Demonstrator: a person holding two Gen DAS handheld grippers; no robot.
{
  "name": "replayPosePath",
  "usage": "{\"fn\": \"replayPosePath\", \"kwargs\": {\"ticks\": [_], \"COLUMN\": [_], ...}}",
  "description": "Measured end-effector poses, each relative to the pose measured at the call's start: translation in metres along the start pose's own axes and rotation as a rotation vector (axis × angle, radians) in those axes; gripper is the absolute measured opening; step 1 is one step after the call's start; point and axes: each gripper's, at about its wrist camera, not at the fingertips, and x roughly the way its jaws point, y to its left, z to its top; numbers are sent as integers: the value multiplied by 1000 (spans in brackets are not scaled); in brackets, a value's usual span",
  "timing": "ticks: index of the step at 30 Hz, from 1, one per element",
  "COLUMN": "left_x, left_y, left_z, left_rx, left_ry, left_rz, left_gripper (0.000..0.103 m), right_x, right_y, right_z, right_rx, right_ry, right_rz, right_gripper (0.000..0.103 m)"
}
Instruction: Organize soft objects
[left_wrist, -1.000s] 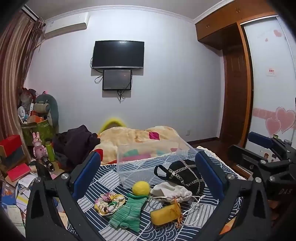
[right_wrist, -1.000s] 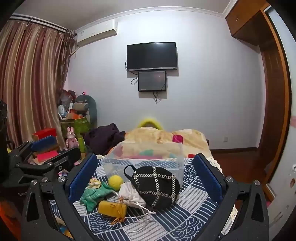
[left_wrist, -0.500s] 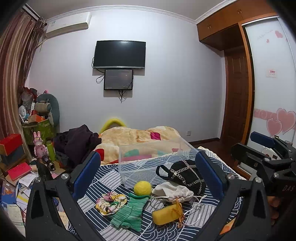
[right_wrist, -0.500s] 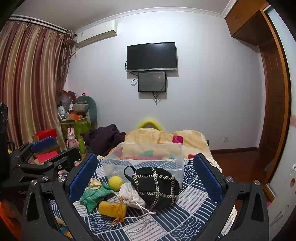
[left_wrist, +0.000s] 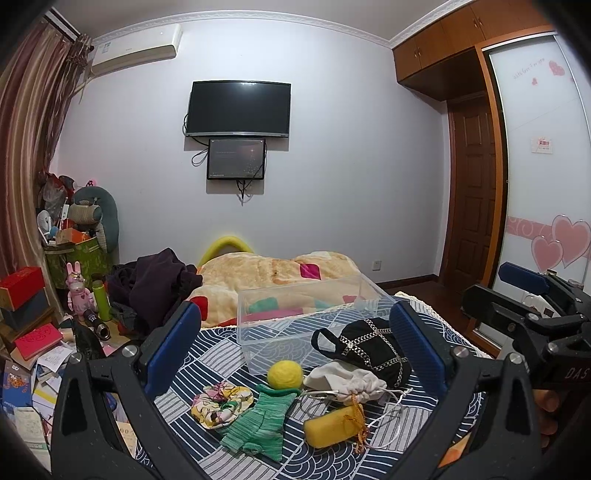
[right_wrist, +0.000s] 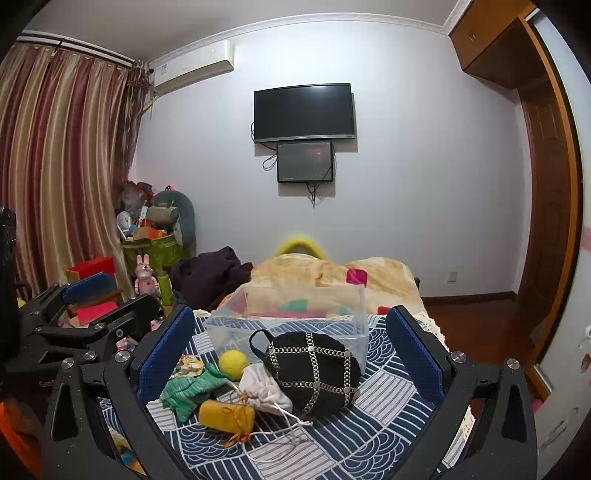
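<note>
On a blue-and-white patterned bedspread (left_wrist: 229, 354) lie a yellow felt ball (left_wrist: 284, 374), a green knitted garment (left_wrist: 258, 421), a floral scrunchie (left_wrist: 219, 404), a white drawstring pouch (left_wrist: 351, 382), a yellow pouch (left_wrist: 334, 426) and a black chain-patterned bag (left_wrist: 369, 349). Behind them stands a clear plastic bin (left_wrist: 306, 317). My left gripper (left_wrist: 295, 345) is open and empty, above and short of the pile. My right gripper (right_wrist: 290, 347) is open and empty, facing the black bag (right_wrist: 316, 373) and the bin (right_wrist: 291, 317).
A beige quilt (left_wrist: 273, 273) and dark clothes (left_wrist: 151, 284) lie beyond the bin. Boxes, books and toys (left_wrist: 33, 332) clutter the floor at the left. A wardrobe (left_wrist: 535, 184) and door stand at the right. The other gripper (left_wrist: 524, 317) shows at the right.
Both grippers have barely shifted; the left wrist view has drifted slightly, so the objects sit a little to the right. Nothing was grasped or moved.
</note>
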Motion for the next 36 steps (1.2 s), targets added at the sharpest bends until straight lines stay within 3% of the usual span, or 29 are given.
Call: {"fn": "replayPosePath", "kwargs": {"ticks": [36], "left_x": [1], "left_y": [-2], "left_z": [0], "left_rx": [6], "left_ry": [-5], "left_rz": [-4], "left_gripper": [103], "right_x": [-4], "right_y": [1], "right_z": [5], "right_rx": [5], "right_ry": [-8], "right_rz": [9], "right_gripper": [103]}}
